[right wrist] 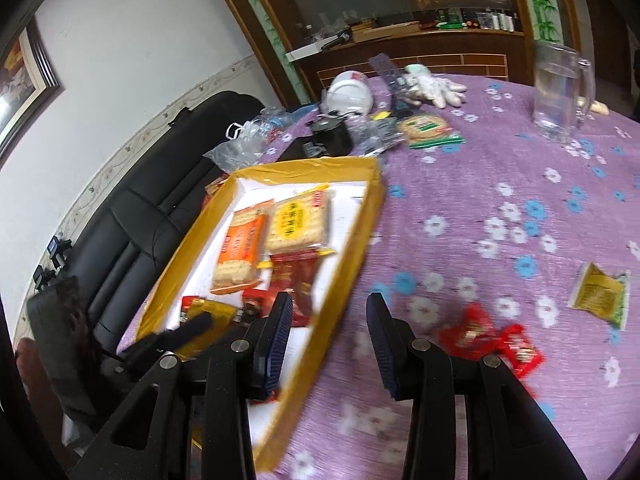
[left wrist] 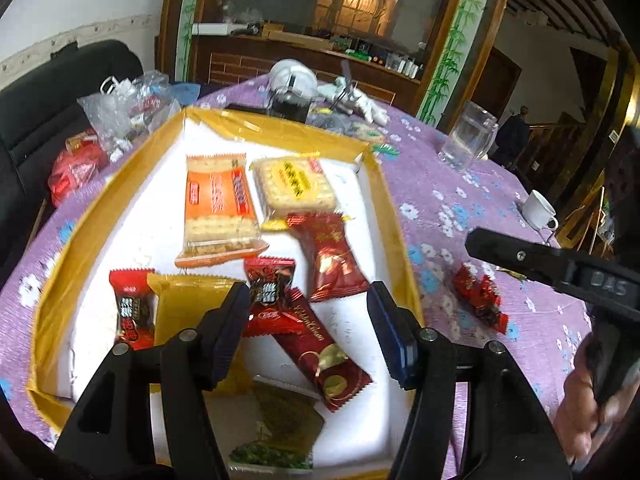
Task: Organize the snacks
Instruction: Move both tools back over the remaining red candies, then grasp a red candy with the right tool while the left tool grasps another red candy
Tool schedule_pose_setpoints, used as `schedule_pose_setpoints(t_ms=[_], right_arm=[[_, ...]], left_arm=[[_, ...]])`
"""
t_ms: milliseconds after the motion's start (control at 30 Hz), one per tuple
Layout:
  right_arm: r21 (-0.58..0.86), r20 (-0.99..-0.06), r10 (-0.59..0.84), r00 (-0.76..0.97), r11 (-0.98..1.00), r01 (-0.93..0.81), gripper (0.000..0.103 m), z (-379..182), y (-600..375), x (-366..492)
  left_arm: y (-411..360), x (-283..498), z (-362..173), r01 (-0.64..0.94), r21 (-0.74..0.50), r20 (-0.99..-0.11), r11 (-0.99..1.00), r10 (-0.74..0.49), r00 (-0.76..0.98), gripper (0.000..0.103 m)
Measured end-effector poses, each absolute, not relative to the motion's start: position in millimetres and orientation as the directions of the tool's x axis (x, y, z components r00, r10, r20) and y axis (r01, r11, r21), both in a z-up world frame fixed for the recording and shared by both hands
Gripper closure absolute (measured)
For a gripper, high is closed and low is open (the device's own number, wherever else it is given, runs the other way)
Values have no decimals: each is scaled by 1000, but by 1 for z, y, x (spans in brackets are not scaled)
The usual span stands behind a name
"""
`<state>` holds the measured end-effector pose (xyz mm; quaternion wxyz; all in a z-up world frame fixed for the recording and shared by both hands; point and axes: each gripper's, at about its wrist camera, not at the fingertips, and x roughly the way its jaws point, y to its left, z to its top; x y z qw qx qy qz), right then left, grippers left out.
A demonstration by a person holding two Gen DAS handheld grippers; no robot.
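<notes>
Left gripper [left wrist: 306,330]: jaws apart, nothing pinched, poised above the near half of the yellow-rimmed tray [left wrist: 394,216]. Directly between the jaws: a long dark-red wafer bar [left wrist: 320,350] lying diagonally on the white tray floor, overlapped at its far end by a small red-and-black candy [left wrist: 269,282]. Just outside the left jaw: a plain gold packet [left wrist: 182,308] and a second red-and-black candy [left wrist: 132,308]. Beyond the jaw tips: a dark-red pillow pack [left wrist: 332,258], then an orange cracker pack [left wrist: 218,210] and a yellow cracker pack [left wrist: 294,186] side by side. Beneath the jaws, at the near tray edge: a green-and-gold sachet [left wrist: 280,432] (print blurred, unreadable). Right gripper [right wrist: 329,334]: jaws apart, empty, over the purple flowered tablecloth [right wrist: 500,184]; left jaw overlapping the tray's right rim, right jaw clear of it. To the right of the right jaw, loose on the cloth: a cluster of small red candies [right wrist: 490,340], still outside the tray. Farther right: a yellow sachet [right wrist: 600,294], well apart from the tray. Beyond the jaw tips, past the tray: a green-and-yellow biscuit pack [right wrist: 430,130] and a clear glass mug [right wrist: 560,92].
</notes>
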<state>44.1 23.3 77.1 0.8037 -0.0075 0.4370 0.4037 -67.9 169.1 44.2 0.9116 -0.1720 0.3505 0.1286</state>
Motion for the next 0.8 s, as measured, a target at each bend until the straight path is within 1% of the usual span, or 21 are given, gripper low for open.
schedule_pose_setpoints(t_ms=[200,367,533,700,800], right_arm=[[327,-730,596,335,734,-595,62,71,-28,72],[368,-736,593,327,755,-543,62,54,-64,93],[374,-760,575,303,769,-519,65,35,-72,106],[295,-793,517,321,788,-541,65,25,-64,103],[254,-807,486,334,797,-547,73,20,-58,102]], left_arm=[[150,-67,57,-319,-208,-668,925,104,737,43],[130,-57,55,-267,-208,-691,941,51,721,43],[108,-51,54,-216,-197,-706,956,15,708,43],[93,-47,53,-179,-188,-712,966,-9,702,43],[89,-46,50,-165,-185,-718,969,-18,696,43]])
